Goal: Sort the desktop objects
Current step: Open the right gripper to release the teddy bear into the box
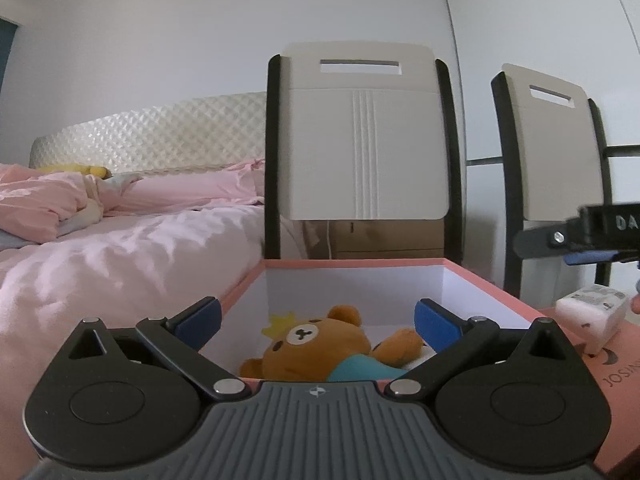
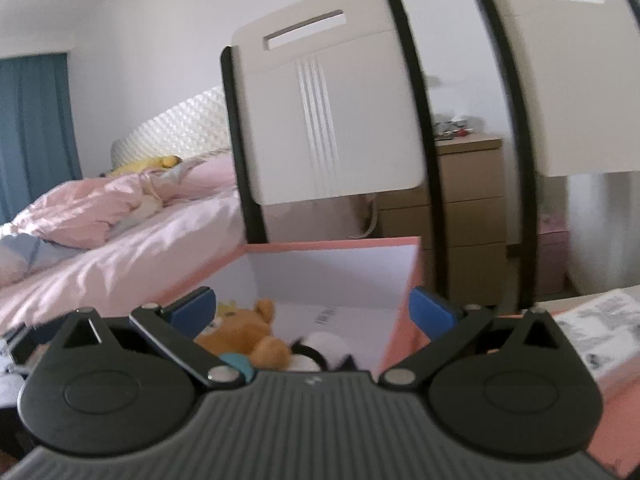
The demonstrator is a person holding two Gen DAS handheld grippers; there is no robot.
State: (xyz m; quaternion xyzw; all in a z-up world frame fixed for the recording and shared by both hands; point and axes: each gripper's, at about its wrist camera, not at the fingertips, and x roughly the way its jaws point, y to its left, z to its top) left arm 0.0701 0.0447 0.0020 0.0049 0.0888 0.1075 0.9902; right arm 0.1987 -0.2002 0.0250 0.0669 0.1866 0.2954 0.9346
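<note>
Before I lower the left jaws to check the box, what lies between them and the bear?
Only the box's near pink wall, seen in the left wrist view. The open left gripper is above it; the bear lies inside the box.

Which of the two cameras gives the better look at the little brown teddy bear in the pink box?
The left wrist view: the teddy bear lies sharp there, face, crown and teal shirt visible inside the pink box. The right wrist view shows it blurred and partly hidden behind the right claw.
</note>
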